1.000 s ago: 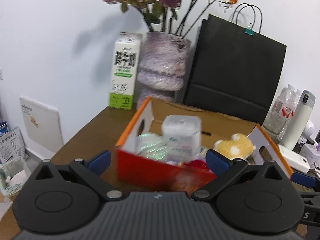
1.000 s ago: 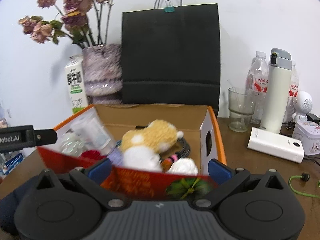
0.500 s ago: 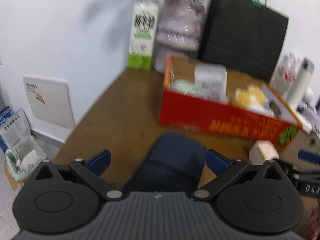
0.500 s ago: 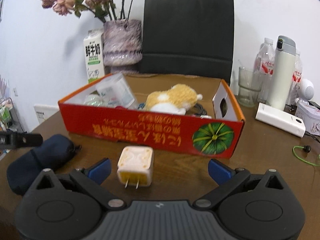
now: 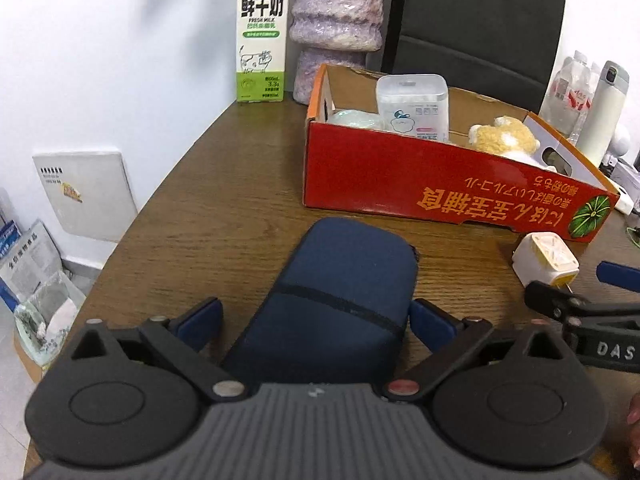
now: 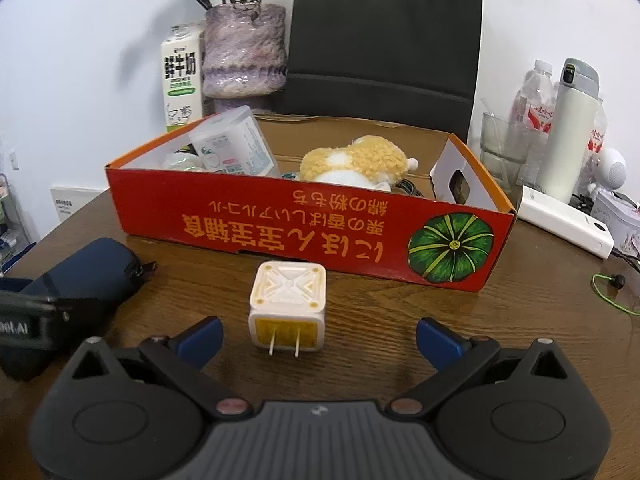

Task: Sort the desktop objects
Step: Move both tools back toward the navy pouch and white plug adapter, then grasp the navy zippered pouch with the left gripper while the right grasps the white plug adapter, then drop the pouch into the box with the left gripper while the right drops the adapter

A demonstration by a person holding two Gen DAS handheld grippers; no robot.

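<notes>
I have the left gripper (image 5: 314, 316) over the dark navy soft fabric zip pouch (image 5: 340, 292), which lies lengthwise on the brown wood-grain table (image 5: 224, 216) and runs out toward twelve o'clock from the jaws. Its near end sits between the blue pads: the one at three o'clock looks right against the fabric, the one at nine o'clock stands a little apart. The jaws are spread wide and just closing, not yet pinching. I judge the pouch light and squashy, likely to sag at its free end, so I would take it across its width here, near the middle, well away from the zip pull (image 6: 146, 268).

My right gripper (image 6: 318, 336) is spread too, with nothing between its pads. The small white cube-shaped plastic wall charger (image 6: 287, 304) rests just beyond them at twelve o'clock, a shade toward eleven, its two metal prongs pointing back at me. It should be hard, light and smooth, perhaps slippery; I would grip its two flat side faces, clear of the prongs.

The red cardboard box with the green pumpkin print (image 6: 304, 224) stands just behind both things, at twelve o'clock.
</notes>
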